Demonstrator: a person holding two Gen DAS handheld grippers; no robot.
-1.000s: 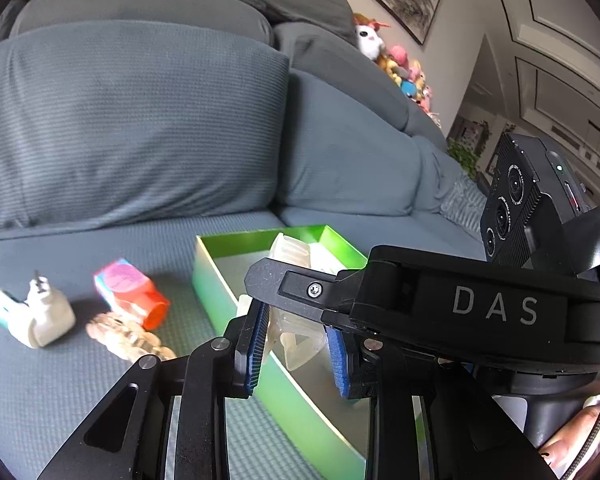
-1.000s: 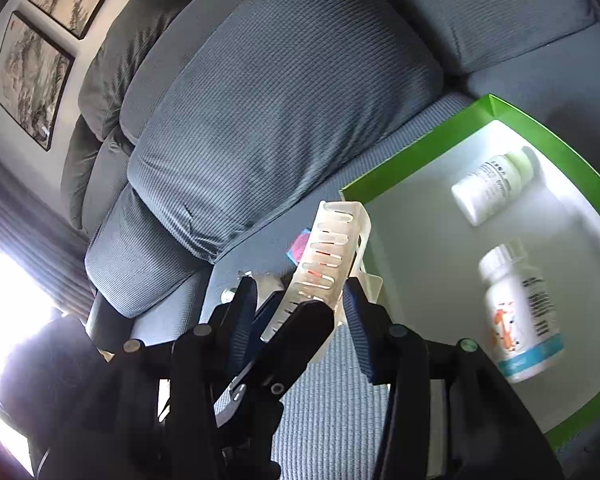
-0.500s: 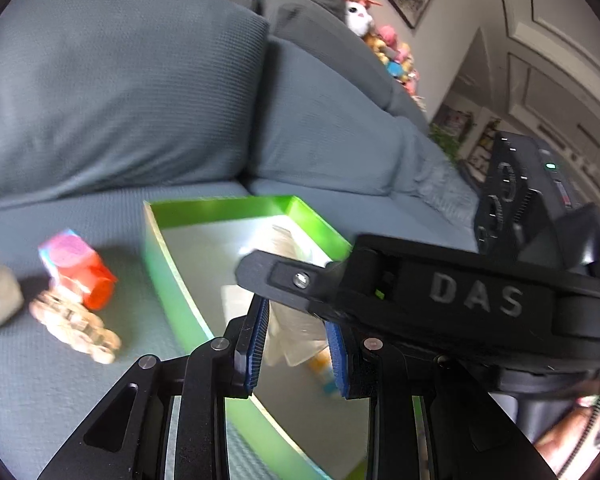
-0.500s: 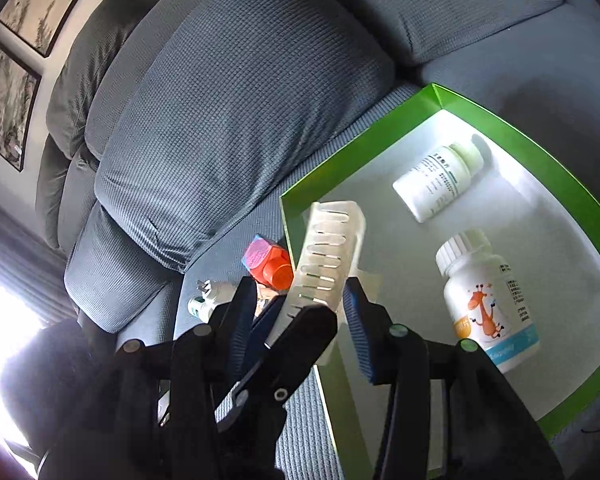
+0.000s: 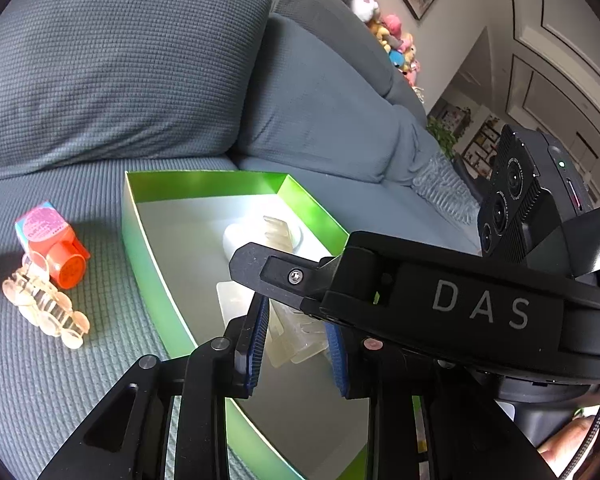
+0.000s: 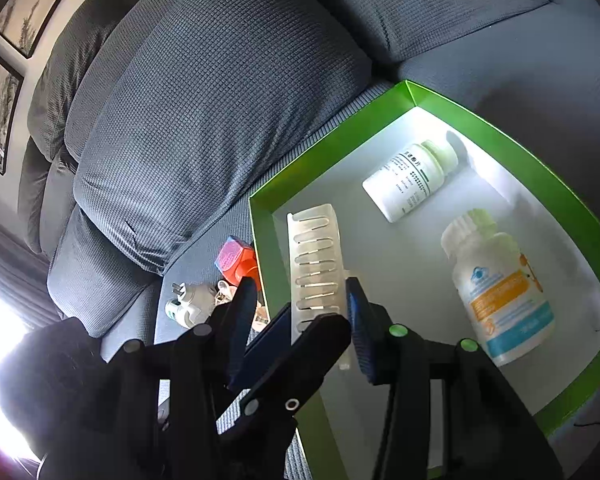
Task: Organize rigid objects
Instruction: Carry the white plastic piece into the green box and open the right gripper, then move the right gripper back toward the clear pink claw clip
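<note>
A green box (image 5: 152,256) with a white floor sits on the grey sofa seat; it also shows in the right wrist view (image 6: 512,140). My left gripper (image 5: 298,340) and my right gripper (image 6: 316,312) are both shut on one translucent slotted plastic rack (image 6: 316,256), held over the box's left part. In the left wrist view the rack (image 5: 296,344) shows between the blue pads. Two white pill bottles lie in the box: a small one (image 6: 412,180) and a larger one with an orange and blue label (image 6: 500,288).
Left of the box on the seat lie an orange and pink container (image 5: 54,244), a clear beaded hair clip (image 5: 46,312) and a white plug adapter (image 6: 190,302). Grey back cushions (image 5: 112,64) rise behind. Stuffed toys (image 5: 384,28) sit far back.
Both grippers have carried the rack rightwards from the box's left rim to over its floor. The rack has tilted more upright in the right wrist view.
</note>
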